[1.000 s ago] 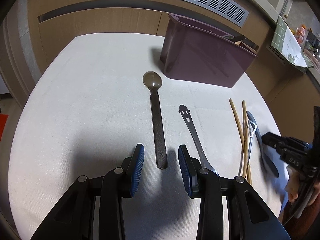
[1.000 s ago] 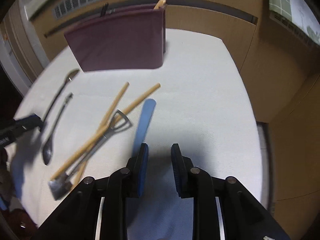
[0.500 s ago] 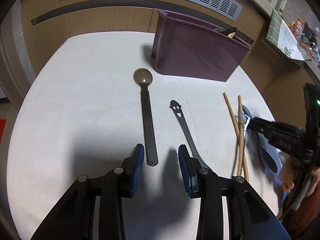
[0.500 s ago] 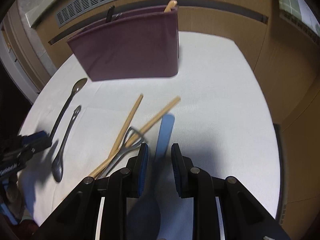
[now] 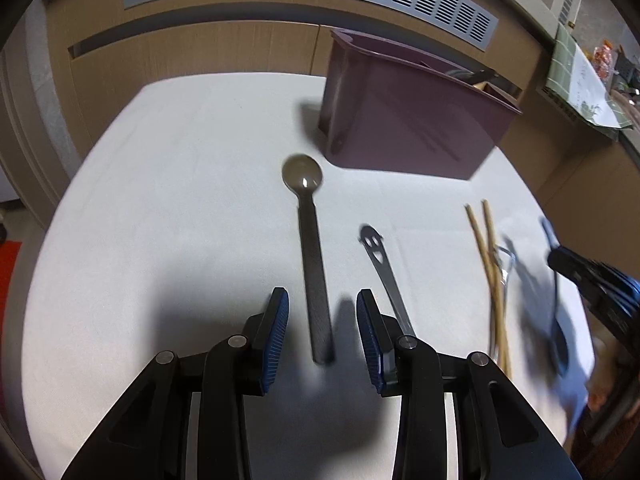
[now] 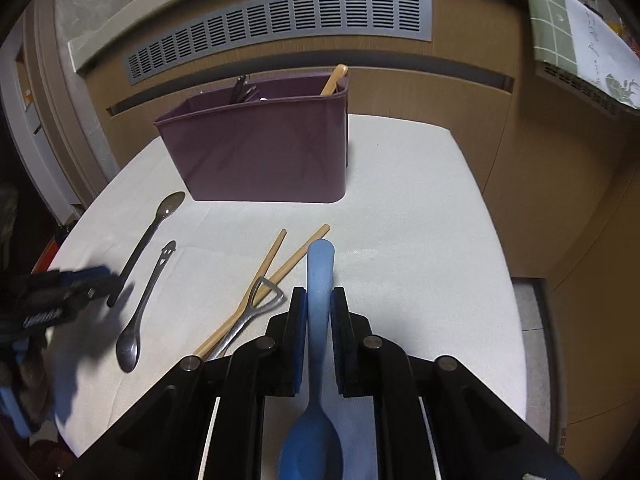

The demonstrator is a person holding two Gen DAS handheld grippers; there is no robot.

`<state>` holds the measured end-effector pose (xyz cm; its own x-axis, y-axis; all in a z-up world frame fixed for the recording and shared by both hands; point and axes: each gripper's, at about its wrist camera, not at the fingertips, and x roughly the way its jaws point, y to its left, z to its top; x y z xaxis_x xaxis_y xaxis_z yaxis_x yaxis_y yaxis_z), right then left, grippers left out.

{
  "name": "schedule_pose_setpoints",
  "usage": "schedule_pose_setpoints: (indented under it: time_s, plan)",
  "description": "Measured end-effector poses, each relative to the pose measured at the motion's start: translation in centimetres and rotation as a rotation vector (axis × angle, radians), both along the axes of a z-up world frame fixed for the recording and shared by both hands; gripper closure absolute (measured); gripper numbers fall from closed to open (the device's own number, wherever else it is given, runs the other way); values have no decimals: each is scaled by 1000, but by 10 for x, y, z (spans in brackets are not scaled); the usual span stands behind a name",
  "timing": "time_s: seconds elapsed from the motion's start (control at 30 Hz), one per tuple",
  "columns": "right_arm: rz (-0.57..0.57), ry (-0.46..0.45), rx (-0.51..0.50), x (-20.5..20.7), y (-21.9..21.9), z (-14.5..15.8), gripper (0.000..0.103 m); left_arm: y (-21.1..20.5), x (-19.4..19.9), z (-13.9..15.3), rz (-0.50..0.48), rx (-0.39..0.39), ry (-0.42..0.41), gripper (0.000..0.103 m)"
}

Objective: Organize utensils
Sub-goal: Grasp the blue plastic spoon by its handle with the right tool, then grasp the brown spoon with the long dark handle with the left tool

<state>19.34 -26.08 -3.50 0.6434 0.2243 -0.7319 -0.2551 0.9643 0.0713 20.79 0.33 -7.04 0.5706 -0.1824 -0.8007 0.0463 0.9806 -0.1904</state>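
One long blue plastic spoon (image 6: 320, 280) is pinched by the just-closed right hand-held gripper (image 6: 319, 300), raised off the white tabletop (image 6: 420, 280); the left hand-held gripper (image 5: 322, 312) is held spread above a dark long-handled spoon (image 5: 310, 240).

No text, brand, number or sign can be read with certainty in either view. In the right wrist view, at the left edge of the frame, the black body of the other gripper (image 6: 52, 300) carries a short line of pale lettering, too blurred to make out. At the upper right of both views a sheet of paper (image 6: 596, 48) shows faint dark marks, also unreadable.
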Motion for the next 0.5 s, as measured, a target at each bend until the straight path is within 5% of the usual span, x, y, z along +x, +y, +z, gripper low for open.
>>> schedule_pose_setpoints:
  time_s: [0.27, 0.5]
  plan:
    - [7, 26, 21, -3, -3, -3, 93, -1, 15, -2, 11, 87, -30, 70]
    - [9, 56, 38, 0, -2, -8, 93, -3, 38, -8, -41, 85, -12, 79]
